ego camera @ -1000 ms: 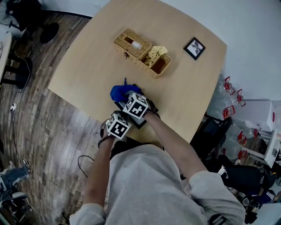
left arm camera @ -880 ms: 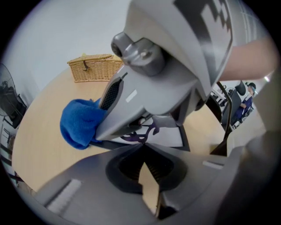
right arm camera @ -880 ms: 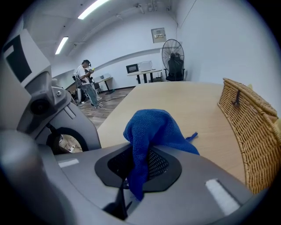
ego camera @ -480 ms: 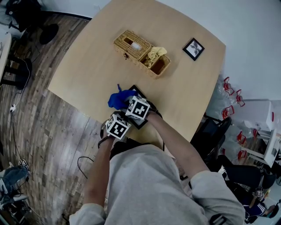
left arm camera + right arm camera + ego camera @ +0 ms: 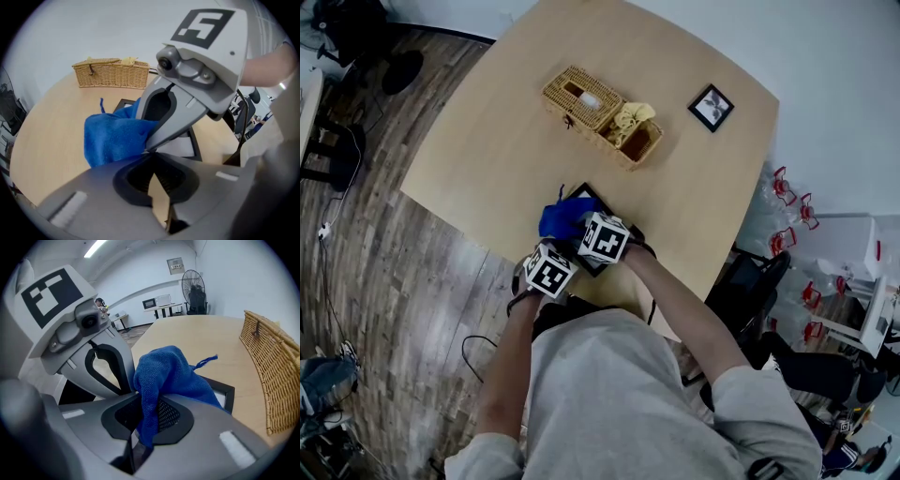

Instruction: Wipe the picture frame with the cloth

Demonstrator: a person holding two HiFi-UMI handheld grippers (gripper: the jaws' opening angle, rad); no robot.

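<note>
A black picture frame lies flat near the table's front edge; its glass shows in the left gripper view and one corner in the right gripper view. My right gripper is shut on a bunched blue cloth, which hangs from its jaws and rests on the frame. My left gripper sits just left of the right one at the frame's near side. Its jaws are closed to a thin slit with nothing clearly between them. The grippers hide most of the frame.
A wicker basket with a yellow cloth in one end stands at mid-table. A small black-framed picture lies at the far right corner. The table's front edge runs just left of my grippers, with wood floor beyond.
My right gripper has slid the blue cloth across the frame, first left, then back toward the near right, uncovering the frame's far corner. The left gripper has barely moved.
</note>
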